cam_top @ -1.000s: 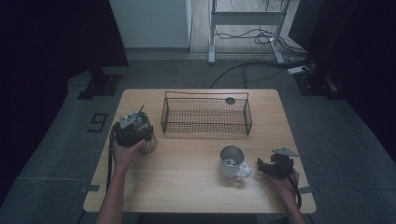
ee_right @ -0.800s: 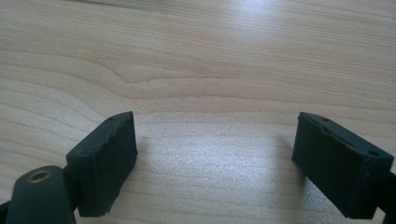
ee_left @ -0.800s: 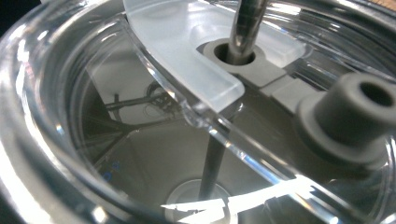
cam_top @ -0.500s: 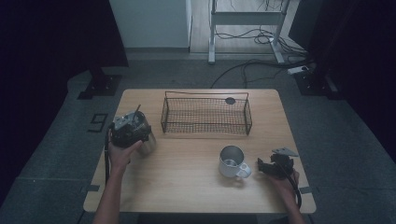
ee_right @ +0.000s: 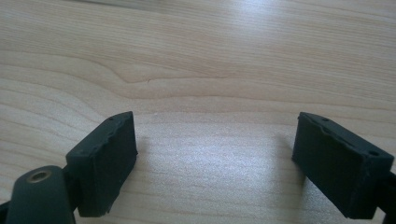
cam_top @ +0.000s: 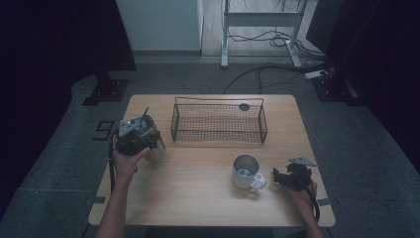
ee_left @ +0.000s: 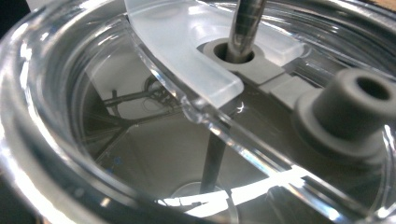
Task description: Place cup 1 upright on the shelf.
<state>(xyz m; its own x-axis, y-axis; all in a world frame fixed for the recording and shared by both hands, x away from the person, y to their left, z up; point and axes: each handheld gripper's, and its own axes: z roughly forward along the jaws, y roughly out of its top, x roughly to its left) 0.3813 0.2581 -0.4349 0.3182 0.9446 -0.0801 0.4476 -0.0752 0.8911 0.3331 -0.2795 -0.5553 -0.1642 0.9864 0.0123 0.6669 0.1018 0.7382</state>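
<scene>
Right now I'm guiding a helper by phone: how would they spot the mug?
On the table, look nearer than the basket, towards the right. The mug is metal, open-topped, with a handle; the tumbler at the left is clear and lidded.

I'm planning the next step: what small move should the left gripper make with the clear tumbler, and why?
Probably carry the clear lidded tumbler, which the left gripper holds at the left edge of the table, rightward toward the wire basket. The basket sits close by and looks empty, while the right gripper rests open on the table beside the metal mug.
</scene>
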